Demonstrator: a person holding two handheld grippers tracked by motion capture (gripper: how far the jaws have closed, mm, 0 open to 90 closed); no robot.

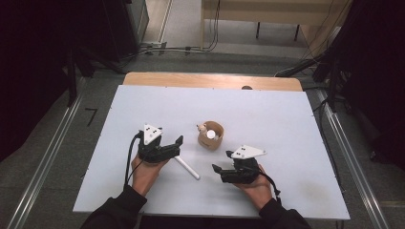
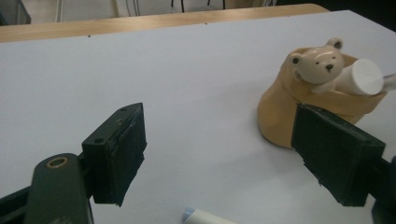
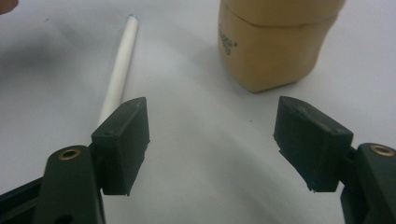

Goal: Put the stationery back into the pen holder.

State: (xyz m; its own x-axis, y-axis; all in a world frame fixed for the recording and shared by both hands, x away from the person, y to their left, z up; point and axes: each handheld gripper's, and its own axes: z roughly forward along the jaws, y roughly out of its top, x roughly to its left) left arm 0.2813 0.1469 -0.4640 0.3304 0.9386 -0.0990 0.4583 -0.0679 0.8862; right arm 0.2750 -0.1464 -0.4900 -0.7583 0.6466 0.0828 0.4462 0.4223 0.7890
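Note:
A tan holder (image 1: 210, 135) with a small bear figure (image 2: 318, 62) on its rim stands mid-table, and a white cylinder (image 2: 362, 77) leans inside it. A white pen (image 1: 187, 168) lies flat just in front of it. My left gripper (image 1: 178, 144) rests left of the holder and points right at it, open with nothing between its pads (image 2: 224, 140). The holder (image 2: 279, 116) sits just beyond its right pad, and the pen's tip (image 2: 201, 217) lies below. My right gripper (image 1: 221, 161) is in front of the holder and to its right, open and empty (image 3: 212, 135). Ahead of it are the pen (image 3: 119, 70) and the holder (image 3: 273, 51).
The white board (image 1: 267, 114) covers a wooden table whose far edge (image 1: 210, 80) shows. Cables (image 1: 129, 162) trail from each gripper toward the person's sleeves at the near edge. Dark equipment and metal rails flank the table on both sides.

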